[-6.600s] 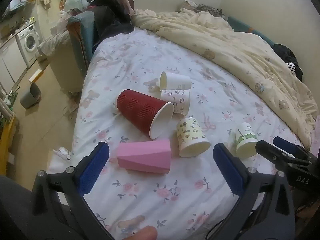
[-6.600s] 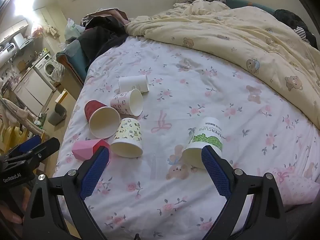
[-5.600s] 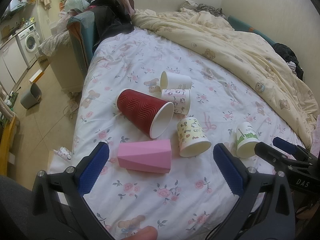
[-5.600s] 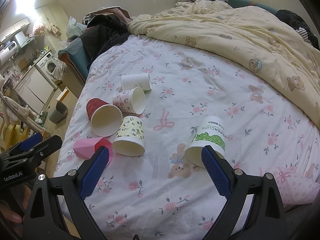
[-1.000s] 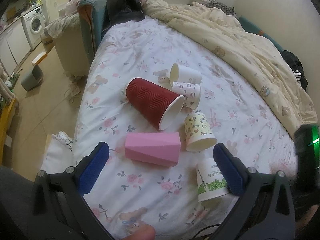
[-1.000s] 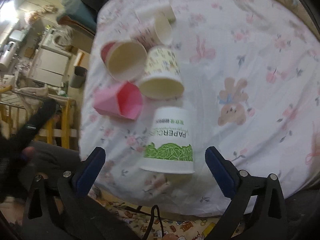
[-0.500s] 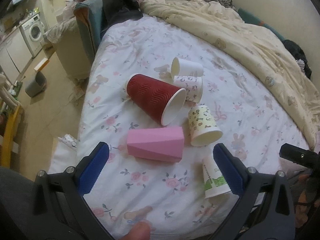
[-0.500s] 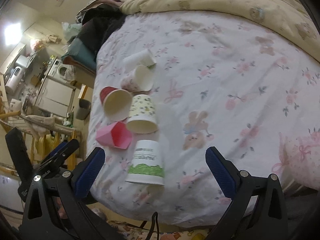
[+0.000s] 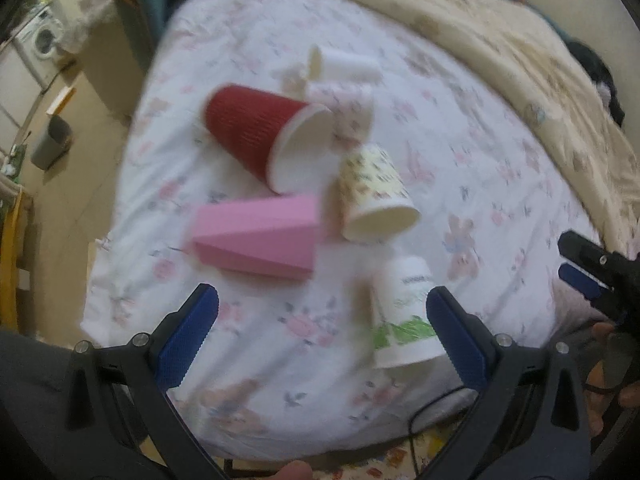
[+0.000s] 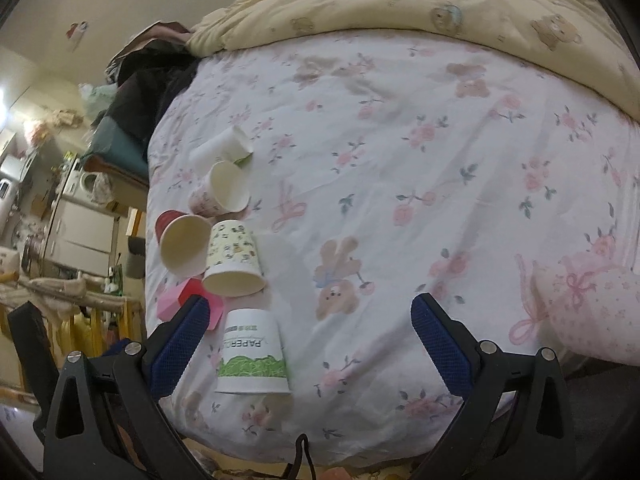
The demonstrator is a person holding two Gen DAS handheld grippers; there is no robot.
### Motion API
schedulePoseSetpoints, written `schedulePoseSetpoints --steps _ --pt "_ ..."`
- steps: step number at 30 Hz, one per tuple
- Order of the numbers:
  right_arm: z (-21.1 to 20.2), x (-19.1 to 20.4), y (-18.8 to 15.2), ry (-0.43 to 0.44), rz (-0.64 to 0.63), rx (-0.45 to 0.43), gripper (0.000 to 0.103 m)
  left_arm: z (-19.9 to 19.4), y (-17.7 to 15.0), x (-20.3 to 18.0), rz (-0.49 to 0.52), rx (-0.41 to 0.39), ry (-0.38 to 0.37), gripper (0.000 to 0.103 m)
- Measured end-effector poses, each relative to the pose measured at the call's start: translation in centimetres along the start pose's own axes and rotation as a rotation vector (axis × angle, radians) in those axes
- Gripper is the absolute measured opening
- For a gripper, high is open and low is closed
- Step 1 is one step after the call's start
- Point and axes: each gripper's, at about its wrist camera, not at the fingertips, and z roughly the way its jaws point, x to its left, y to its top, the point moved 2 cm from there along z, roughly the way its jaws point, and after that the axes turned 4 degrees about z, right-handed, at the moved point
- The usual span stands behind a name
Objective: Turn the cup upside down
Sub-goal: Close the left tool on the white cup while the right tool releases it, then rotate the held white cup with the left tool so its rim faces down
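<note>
Both claws, left (image 9: 318,328) and right (image 10: 308,336), hung spread wide and empty. The green cup (image 10: 253,354) stood mouth-down near the bed's (image 10: 400,152) edge; soft bedding could tip it over. Only the right view showed its rim flat; the left view was blurred, so the cup only seemed to lean there.

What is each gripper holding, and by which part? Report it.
Nothing is held. The left gripper and the right gripper are both open and empty. The green cup stands upside down on the bed, free of the fingers.
</note>
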Motion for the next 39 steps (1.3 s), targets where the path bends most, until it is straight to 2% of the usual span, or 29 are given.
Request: schedulePoseSetpoints --steps 2,10,13,16,19,21,22,23,24,28,33,39 --pt "0.0 -0.4 0.0 -0.004 0.014 0.004 0.103 0.7 0.2 -1.3 0.025 0.022 0.019 0.103" --pt "-0.7 -1.9 0.6 -0.018 0.05 -0.018 0.103 5.4 0.7 -5.8 0.068 0.214 -0.044 0.102" --pt "-0.7 -2.2 0.7 -0.011 0.064 -0.016 0.103 6.8 0.6 -6.6 0.08 0.227 -0.005 0.102" --pt "-0.8 -2.0 0.7 -0.013 0.053 -0.016 0.103 7.8 0.5 -7.3 0.101 0.248 -0.001 0.102" --pt "-0.7 -1.9 0.7 -0.01 0.048 -0.011 0.103 8.8 0.3 -7.5 0.099 0.275 0.003 0.091" --pt "-0.7 -2.0 0.7 -0.005 0.054 -0.01 0.103 9.4 0.2 -7.4 0.09 0.294 -0.004 0.089" --pt "-0.7 -2.0 0.7 -0.004 0.055 -0.009 0.103 9.6 0.2 -7.5 0.088 0.3 -0.013 0.082" --pt "-0.7 -2.0 0.8 -0.003 0.056 -0.009 0.103 9.8 0.3 -7.5 0.089 0.305 -0.016 0.069" --pt "-0.6 -2.0 0.8 -0.002 0.056 -0.009 0.103 10.0 0.2 -7.5 0.088 0.312 -0.025 0.061" --pt "-0.7 -2.0 0.7 -0.003 0.056 -0.009 0.103 8.9 0.6 -7.1 0.085 0.275 -0.051 0.059" --pt "-0.6 -1.8 0.6 -0.008 0.048 -0.011 0.103 5.4 1.0 -6.3 0.088 0.202 -0.087 0.059" --pt "-0.1 -1.1 0.4 -0.024 0.025 0.0 0.103 1.2 2.2 -4.4 0.091 0.114 -0.094 0.059"
